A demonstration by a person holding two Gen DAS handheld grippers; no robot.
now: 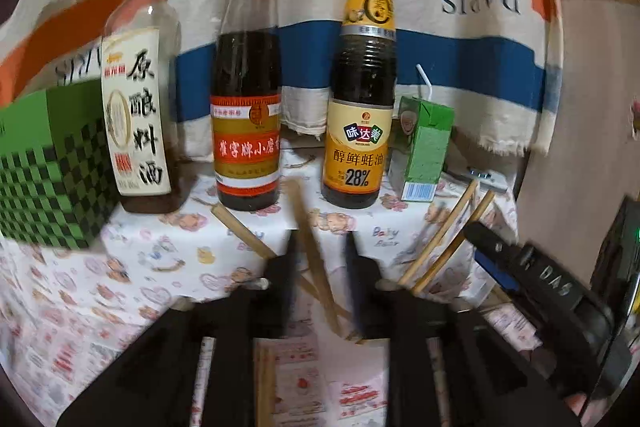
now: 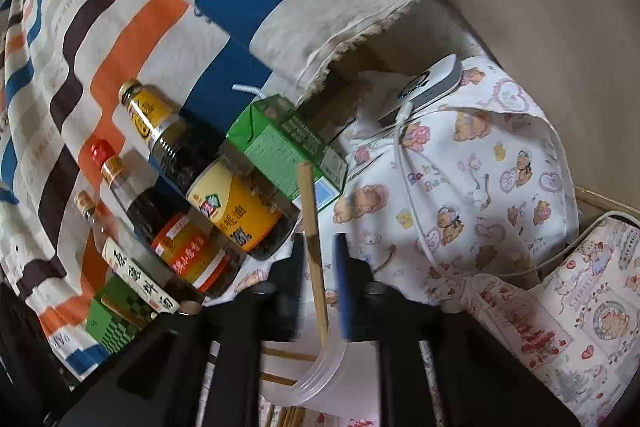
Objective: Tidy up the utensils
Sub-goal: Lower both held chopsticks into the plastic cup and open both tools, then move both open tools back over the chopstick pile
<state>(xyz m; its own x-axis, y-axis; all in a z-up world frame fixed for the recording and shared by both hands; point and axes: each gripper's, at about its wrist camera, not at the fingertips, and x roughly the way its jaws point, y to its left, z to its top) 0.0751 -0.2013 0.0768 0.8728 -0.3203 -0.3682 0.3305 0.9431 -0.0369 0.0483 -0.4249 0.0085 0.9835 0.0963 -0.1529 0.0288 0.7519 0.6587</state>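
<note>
Now, near to far:

Cup: a translucent plastic cup sits at 6 o'clock in the right wrist view, just below the fingers, with chopstick ends showing inside and beneath it.

Right gripper: jaws narrow but parted; one wooden chopstick stands between them, its lower end in the cup. I cannot tell whether the pads press it, so it reads as loose.

Left gripper: jaws part-open around a second chopstick pointing to 12 o'clock; a gap shows on each side, so nothing is clamped.

Loose pair: two more chopsticks lean at 2 o'clock in the left wrist view, beside the other tool.

Cloth: printed tablecloth under everything.

Bottles: sesame oil bottle at 11 o'clock, oyster sauce bottle at 1 o'clock, green carton beyond.

Risk: unclamped sticks could tip or roll off; a forward push could topple the bottles, and a sideways nudge could overturn the light cup.
</note>
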